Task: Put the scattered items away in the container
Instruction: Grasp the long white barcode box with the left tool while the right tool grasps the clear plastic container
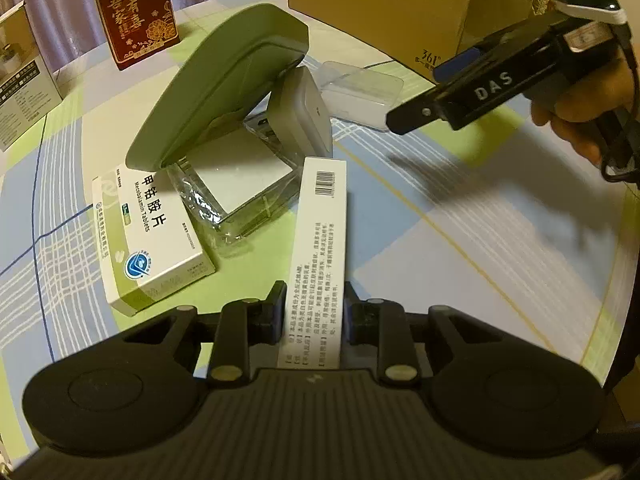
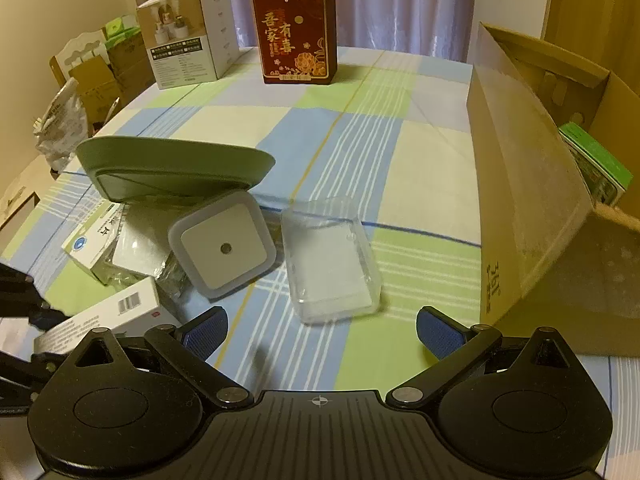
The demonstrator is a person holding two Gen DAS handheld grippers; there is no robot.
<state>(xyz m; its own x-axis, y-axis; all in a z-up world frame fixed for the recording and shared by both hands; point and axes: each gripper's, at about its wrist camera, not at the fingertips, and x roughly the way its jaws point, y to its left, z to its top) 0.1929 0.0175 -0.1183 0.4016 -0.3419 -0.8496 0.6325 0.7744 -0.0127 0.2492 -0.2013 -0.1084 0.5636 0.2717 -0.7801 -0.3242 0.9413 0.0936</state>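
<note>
With the left gripper (image 1: 316, 308) clamped on a long white box (image 1: 318, 248) low over the tabletop (image 1: 480, 220), the carry to the carton (image 2: 532, 216) comes next, while the right gripper (image 2: 320, 328) hangs wide open, empty, near a clear case (image 2: 330, 258).

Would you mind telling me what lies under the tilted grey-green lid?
Under the grey-green lid a clear plastic package with a white card shows, and the square white night light leans at its raised edge. The lid hides the package's far part, so anything further under there cannot be seen.
</note>
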